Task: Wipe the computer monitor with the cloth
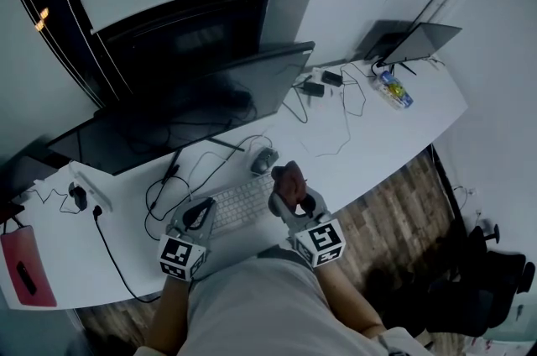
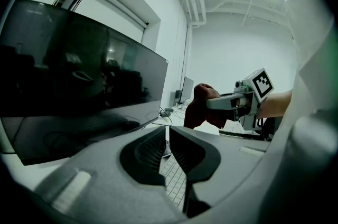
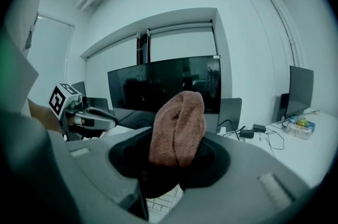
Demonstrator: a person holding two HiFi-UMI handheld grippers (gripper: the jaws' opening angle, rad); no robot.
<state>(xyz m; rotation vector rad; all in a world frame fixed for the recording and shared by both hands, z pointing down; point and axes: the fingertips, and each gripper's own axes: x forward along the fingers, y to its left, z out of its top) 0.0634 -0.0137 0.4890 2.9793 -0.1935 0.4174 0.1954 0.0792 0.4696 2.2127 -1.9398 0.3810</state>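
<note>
A wide dark computer monitor (image 1: 193, 98) stands at the back of the white desk (image 1: 394, 136); it also shows in the left gripper view as monitor (image 2: 79, 85) and in the right gripper view as monitor (image 3: 158, 83). My right gripper (image 1: 289, 193) is shut on a reddish-brown cloth (image 1: 290, 180), held up over the keyboard (image 1: 239, 203). The cloth (image 3: 178, 128) stands folded between the jaws. My left gripper (image 1: 198, 216) hovers over the keyboard's left end, jaws together with nothing between them. The left gripper view shows the cloth (image 2: 203, 104) to its right.
A mouse (image 1: 264, 161) lies behind the keyboard. Cables and power adapters (image 1: 323, 81) trail across the desk. A laptop (image 1: 415, 44) and a bottle (image 1: 394, 90) sit at the far right. A red object (image 1: 25, 266) lies at the left edge. A chair (image 1: 495, 262) stands on the wood floor.
</note>
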